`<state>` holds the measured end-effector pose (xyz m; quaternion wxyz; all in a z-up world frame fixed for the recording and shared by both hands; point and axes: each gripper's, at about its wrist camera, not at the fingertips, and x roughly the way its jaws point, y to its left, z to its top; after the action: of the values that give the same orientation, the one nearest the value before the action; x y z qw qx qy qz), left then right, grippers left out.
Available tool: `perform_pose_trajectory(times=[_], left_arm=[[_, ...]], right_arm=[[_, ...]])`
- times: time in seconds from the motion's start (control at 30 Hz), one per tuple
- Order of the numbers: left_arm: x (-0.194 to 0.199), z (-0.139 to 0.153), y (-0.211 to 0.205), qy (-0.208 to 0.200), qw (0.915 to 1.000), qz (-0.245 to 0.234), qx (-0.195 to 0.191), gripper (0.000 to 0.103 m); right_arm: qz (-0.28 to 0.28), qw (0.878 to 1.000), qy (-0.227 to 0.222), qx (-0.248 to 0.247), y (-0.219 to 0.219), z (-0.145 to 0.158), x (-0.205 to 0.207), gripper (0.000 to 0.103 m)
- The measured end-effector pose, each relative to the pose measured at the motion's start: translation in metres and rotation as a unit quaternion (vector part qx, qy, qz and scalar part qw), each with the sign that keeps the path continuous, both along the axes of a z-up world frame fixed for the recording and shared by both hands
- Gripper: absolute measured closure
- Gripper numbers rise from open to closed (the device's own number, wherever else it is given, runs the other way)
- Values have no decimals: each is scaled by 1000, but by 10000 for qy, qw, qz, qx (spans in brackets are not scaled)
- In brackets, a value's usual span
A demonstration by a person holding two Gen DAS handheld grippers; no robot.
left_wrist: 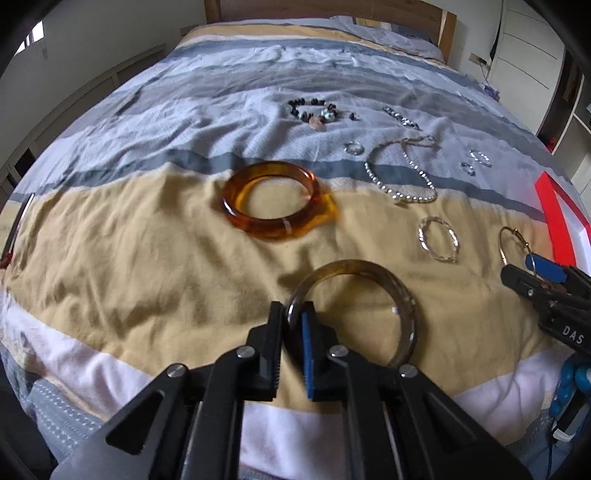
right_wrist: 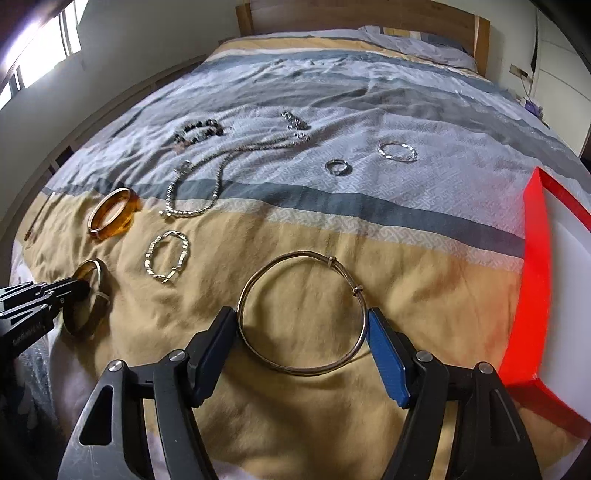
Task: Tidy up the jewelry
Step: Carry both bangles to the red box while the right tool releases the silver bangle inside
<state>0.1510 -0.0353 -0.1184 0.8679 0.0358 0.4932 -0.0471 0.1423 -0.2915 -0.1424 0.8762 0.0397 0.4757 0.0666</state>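
At bottom centre, left tongs (left_wrist: 293,314) clenching dark bangle (left_wrist: 402,299) rim; right tongs (right_wrist: 301,321) straddling thin wire bangle (right_wrist: 258,345), pads not visibly pressing it.

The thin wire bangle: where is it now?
Right wrist view, centre: thin wire bangle lies on the yellow stripe between the right gripper's fingers, left of the red tray.

We see a bed covered by a striped bedspread (right_wrist: 295,229), its bands running yellow, grey, pale blue and white, the cloth creased all over. Beyond it stands a wooden headboard (right_wrist: 362,16), with a grey pillow (right_wrist: 413,40) lying against it. On the left wall a bright window (right_wrist: 40,48) lets in daylight. White cupboard doors (left_wrist: 532,55) stand at the right.
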Motion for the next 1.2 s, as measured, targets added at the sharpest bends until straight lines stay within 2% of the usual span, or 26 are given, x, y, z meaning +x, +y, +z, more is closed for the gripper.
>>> perform_pose_trajectory(times=[0.17,0.37,0.53,0.73,0.9,1.07,1.2], left_arm=[[-11,17,-2,-139,9999,-54,7,95],[-21,46,-24,-358,9988,-342,-35,95],[-22,74,-66,-499,9954,-808,-130,95],[-15,102,-155,-578,9845,-1626,-305,95],[-4,99,-248,-513,9703,-2333,-375,95],[0,70,-332,-249,9582,-2840,-224,95],[6,44,-369,-36,9546,-2977,-44,95]], right_arm=[[-88,9996,-248,106,-3,22,-17,33],[-280,9977,-580,197,-22,54,-42,33],[-605,9951,-751,203,-63,74,-60,33],[-1008,9919,-776,-69,-139,86,-71,33],[-1186,9911,-522,-299,-207,74,-59,33],[-1012,9940,-190,-368,-254,52,-32,33],[-753,9958,130,-506,-274,30,-10,33]])
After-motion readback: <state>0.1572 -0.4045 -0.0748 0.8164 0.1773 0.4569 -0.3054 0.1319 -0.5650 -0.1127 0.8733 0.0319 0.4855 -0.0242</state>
